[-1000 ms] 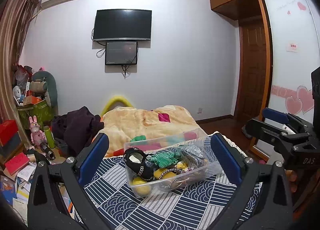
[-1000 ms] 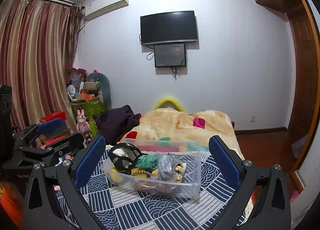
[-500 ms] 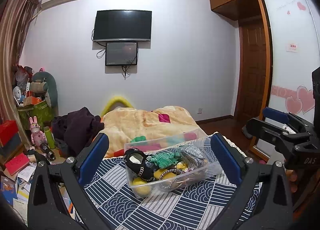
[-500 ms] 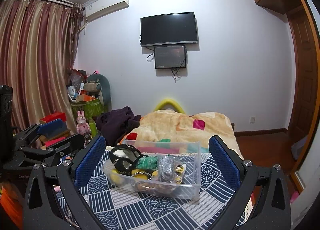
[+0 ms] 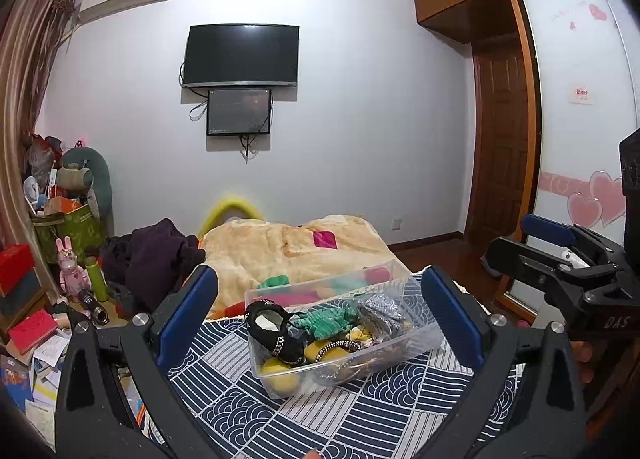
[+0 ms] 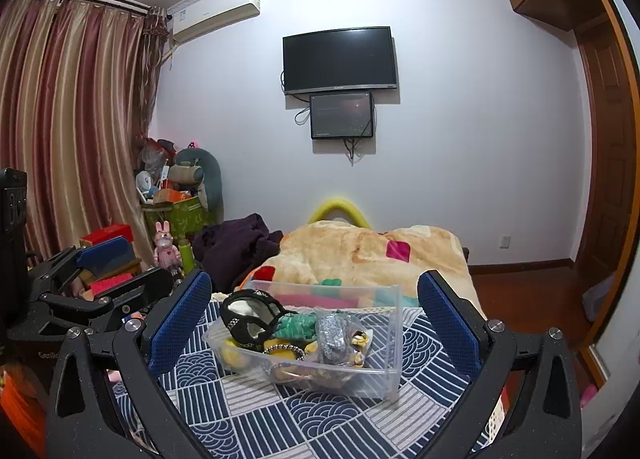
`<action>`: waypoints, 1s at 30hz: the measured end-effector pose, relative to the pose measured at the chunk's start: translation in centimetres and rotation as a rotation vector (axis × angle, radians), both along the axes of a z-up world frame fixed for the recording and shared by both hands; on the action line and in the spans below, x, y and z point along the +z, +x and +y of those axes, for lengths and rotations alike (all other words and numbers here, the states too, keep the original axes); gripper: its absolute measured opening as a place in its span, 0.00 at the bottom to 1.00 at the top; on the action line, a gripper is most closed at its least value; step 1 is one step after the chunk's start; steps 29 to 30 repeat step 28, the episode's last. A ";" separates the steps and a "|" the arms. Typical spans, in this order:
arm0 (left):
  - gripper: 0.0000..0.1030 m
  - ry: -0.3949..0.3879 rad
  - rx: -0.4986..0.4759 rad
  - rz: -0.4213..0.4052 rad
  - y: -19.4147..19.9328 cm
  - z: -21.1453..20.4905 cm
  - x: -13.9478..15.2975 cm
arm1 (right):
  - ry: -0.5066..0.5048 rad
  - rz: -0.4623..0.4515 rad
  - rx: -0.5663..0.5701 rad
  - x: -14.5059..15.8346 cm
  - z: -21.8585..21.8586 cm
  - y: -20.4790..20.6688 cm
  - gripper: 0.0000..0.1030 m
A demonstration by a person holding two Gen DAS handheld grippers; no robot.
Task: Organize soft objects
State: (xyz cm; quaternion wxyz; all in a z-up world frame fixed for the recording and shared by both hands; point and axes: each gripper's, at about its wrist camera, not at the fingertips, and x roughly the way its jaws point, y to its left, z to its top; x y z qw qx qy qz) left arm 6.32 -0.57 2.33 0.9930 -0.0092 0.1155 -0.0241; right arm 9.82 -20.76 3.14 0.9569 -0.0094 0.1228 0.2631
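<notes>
A clear plastic bin (image 5: 420,343) stands on a blue-and-white patterned cloth (image 5: 256,407); it also shows in the right wrist view (image 6: 394,359). It holds a black chain-trimmed item (image 5: 272,333), a green cloth (image 5: 324,321), a silver pouch (image 5: 380,309) and yellow soft things (image 5: 280,377). My left gripper (image 5: 320,323) is open and empty, its fingers either side of the bin but short of it. My right gripper (image 6: 316,323) is open and empty, likewise in front of the bin.
A beige blanket (image 5: 288,251) covers the bed behind the bin. A dark clothes pile (image 5: 156,259) lies at its left. Boxes, a pink rabbit toy (image 5: 72,271) and papers clutter the floor at left. A wardrobe and door (image 5: 500,147) stand at right.
The right wrist view has tilted down slightly, so the bin sits a little higher in it. The left gripper has barely moved. Both stay open.
</notes>
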 end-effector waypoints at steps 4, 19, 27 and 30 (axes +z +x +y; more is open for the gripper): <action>1.00 -0.003 -0.002 0.002 0.0 0.0 0.0 | 0.000 -0.001 0.000 0.0 0.0 0.0 1.00; 1.00 -0.011 -0.018 0.010 -0.1 0.2 0.1 | -0.005 -0.015 -0.002 0.2 -0.2 0.1 1.00; 1.00 -0.015 -0.019 0.015 -0.1 0.2 0.1 | -0.005 -0.016 0.000 0.2 -0.2 0.3 1.00; 1.00 -0.015 -0.018 0.016 -0.1 0.2 0.0 | -0.003 -0.015 0.001 0.2 -0.2 0.3 1.00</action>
